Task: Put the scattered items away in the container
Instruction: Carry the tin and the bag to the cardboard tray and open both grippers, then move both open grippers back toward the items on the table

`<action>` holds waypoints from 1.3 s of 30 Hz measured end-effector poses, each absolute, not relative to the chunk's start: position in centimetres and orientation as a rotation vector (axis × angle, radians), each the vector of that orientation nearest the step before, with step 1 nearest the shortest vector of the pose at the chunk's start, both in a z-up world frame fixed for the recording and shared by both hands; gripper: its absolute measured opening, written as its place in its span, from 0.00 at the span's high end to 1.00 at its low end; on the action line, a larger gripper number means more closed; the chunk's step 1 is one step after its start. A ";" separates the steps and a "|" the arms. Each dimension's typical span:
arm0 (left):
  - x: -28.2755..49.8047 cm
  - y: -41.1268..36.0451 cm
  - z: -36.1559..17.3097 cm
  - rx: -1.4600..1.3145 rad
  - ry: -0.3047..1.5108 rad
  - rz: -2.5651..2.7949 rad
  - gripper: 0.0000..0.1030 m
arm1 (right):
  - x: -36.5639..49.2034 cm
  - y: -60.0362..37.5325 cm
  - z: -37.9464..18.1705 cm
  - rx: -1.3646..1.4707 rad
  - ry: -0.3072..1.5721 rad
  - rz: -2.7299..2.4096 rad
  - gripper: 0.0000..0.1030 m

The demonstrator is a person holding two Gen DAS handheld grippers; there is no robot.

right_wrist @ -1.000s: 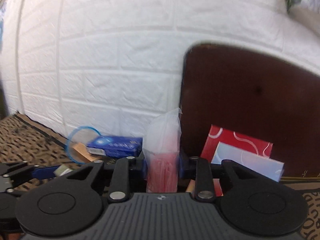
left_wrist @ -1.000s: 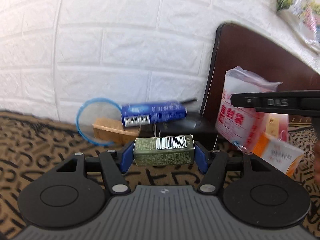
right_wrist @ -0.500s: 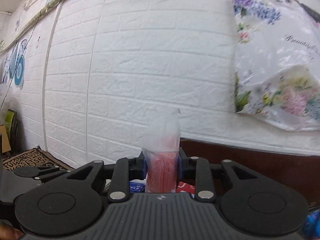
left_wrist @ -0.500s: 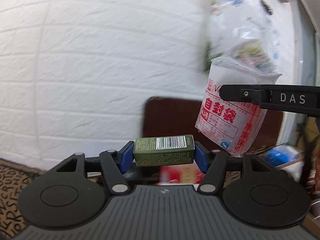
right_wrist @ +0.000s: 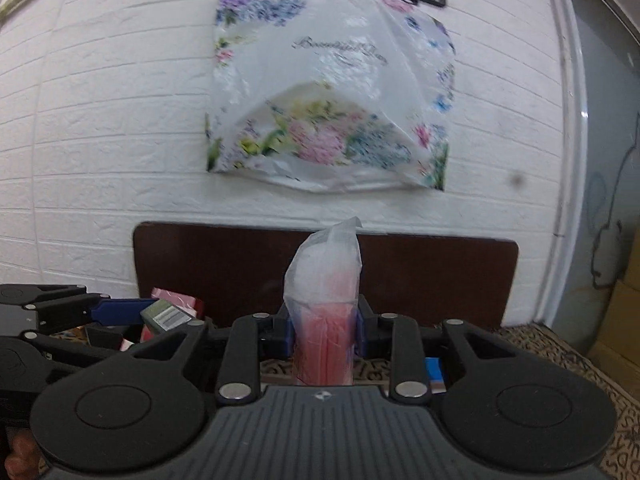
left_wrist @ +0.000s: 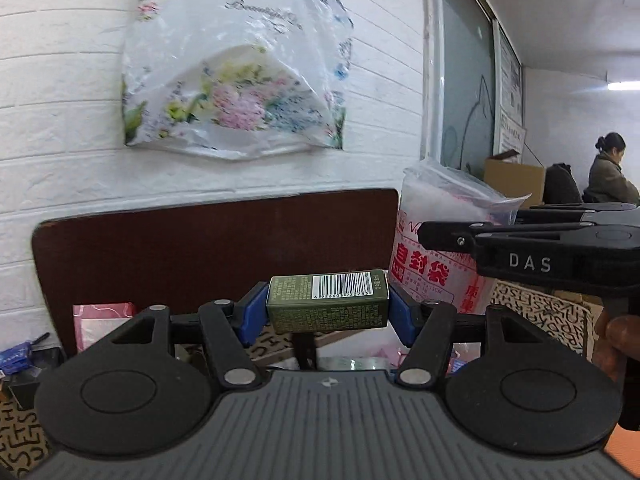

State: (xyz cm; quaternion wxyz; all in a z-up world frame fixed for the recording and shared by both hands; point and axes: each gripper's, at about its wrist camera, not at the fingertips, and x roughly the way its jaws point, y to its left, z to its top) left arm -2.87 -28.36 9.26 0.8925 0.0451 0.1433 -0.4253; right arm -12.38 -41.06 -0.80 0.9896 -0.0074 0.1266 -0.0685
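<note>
L gripper (left_wrist: 328, 306): jaws clamped on green box (left_wrist: 327, 303), blue pads (left_wrist: 253, 316) pressing both short ends. Box sits level, barcode face up, center of left wrist frame, lifted clear of the surface.

R gripper (right_wrist: 324, 332): jaws clamped on bag (right_wrist: 325, 312), a clear plastic pack w/ red print, standing upright between the pads, top crumpled to a point. Center of right wrist frame. In left wrist view the same bag (left_wrist: 440, 248) shows at right, red characters on its face, R gripper finger marked "DAS" crossing in front of it.

Right wrist view, lower left: L gripper (right_wrist: 132, 312) w/ the green box (right_wrist: 166, 318) visible at its tip, just beside a red box (right_wrist: 176, 300).

Bkgd: brown board (left_wrist: 208, 256) leaning against white brick wall (left_wrist: 60, 100), floral plastic bag (left_wrist: 232, 68) hung on wall above it. Patterned mat (right_wrist: 560, 356) at lower right in right wrist view. Pink pack (left_wrist: 100, 322) and blue box (left_wrist: 16, 356) at lower left in left wrist view, at board base. Person (left_wrist: 608, 176) seated far right. Container: can't tell which item it is.
</note>
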 end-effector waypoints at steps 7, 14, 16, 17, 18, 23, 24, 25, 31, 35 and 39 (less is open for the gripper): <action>-0.9 -33.1 5.2 0.217 0.391 -0.825 0.40 | -10.8 -45.6 -6.2 0.039 0.354 -0.217 0.73; 0.5 -33.0 3.3 0.263 0.441 -0.788 0.20 | -10.7 -46.7 -7.6 0.076 0.364 -0.213 0.54; 0.6 -32.2 3.4 0.250 0.441 -0.790 0.19 | -11.1 -46.4 -7.2 0.067 0.345 -0.208 0.48; 0.6 -31.7 3.5 0.243 0.439 -0.795 0.19 | -11.4 -46.2 -6.9 0.056 0.328 -0.211 0.41; 0.3 -31.0 3.7 0.236 0.430 -0.801 0.18 | -11.7 -45.9 -6.6 0.047 0.314 -0.217 0.36; -1.2 -26.3 5.1 0.192 0.326 -0.814 0.03 | -14.0 -44.6 -5.0 0.022 0.238 -0.232 0.14; -1.5 -25.0 5.4 0.180 0.307 -0.816 0.02 | -14.4 -44.3 -4.7 0.015 0.228 -0.235 0.14; -1.8 -23.7 5.6 0.167 0.296 -0.818 0.02 | -14.8 -44.0 -4.4 0.014 0.216 -0.236 0.11; -2.2 -16.3 5.9 0.102 0.298 -0.801 0.00 | -15.1 -40.5 -3.5 0.025 0.192 -0.147 0.10; -1.5 -12.8 5.1 0.121 0.311 -0.730 0.00 | -13.9 -36.6 -3.5 0.005 0.205 -0.064 0.10; -0.7 -9.0 4.0 0.108 0.335 -0.651 0.00 | -13.3 -32.7 -3.7 0.003 0.214 0.011 0.09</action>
